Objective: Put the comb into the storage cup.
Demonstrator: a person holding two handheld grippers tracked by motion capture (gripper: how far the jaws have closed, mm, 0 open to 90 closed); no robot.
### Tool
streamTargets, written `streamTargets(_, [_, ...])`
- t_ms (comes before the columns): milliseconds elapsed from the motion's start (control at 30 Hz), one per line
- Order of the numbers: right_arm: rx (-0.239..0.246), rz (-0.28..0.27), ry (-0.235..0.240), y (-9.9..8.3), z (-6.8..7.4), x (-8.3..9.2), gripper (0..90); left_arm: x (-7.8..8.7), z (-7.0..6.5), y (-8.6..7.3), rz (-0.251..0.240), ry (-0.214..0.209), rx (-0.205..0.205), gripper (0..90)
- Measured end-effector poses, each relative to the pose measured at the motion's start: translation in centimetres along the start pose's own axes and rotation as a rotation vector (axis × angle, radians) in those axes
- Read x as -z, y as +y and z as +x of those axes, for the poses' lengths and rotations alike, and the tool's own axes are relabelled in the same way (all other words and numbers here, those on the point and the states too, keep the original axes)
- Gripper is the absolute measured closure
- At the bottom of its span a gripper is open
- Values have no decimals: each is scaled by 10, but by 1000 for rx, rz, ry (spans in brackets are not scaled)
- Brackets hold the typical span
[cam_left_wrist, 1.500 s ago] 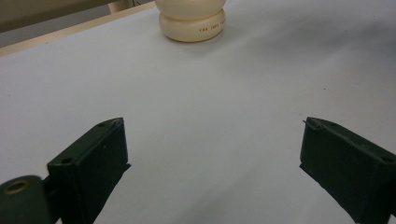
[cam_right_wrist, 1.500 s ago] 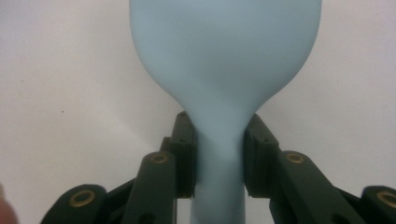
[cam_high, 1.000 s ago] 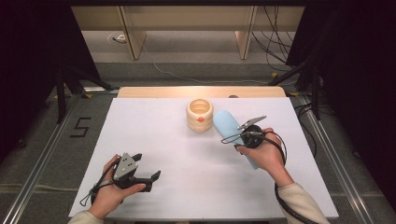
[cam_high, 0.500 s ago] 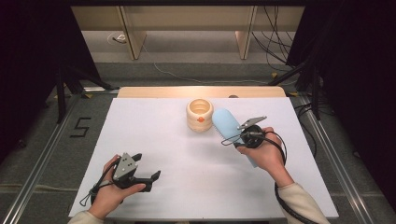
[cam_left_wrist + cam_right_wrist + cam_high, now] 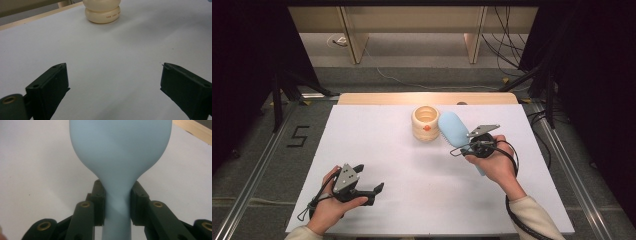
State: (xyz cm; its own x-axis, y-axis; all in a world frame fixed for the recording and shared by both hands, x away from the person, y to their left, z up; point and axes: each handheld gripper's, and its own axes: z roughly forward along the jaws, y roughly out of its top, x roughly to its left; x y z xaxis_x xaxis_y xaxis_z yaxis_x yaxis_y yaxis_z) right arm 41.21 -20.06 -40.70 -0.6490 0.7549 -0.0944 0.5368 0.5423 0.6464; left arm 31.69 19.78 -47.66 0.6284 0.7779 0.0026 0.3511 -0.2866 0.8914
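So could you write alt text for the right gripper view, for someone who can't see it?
A pale blue brush with a wide rounded head and narrow neck rises up the middle of the picture, its neck clamped between the two black jaws of the right tool. Behind it lies a white table, with a strip of wooden edge at the top right corner.

A white table [image 5: 412, 165] carries a cream ribbed jar [image 5: 426, 123] near its far edge.
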Motion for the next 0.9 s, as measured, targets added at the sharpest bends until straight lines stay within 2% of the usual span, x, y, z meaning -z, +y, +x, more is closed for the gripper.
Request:
streamTargets(167, [14, -42, -7, 1, 1, 0, 704, 0, 0, 0, -3, 0, -2, 75])
streamTargets(633, [22, -83, -6, 1, 4, -2, 704, 0, 0, 0, 0, -5, -6, 75])
streamTargets(900, [32, -112, -22, 2, 6, -3, 704, 0, 0, 0, 0, -3, -6, 76])
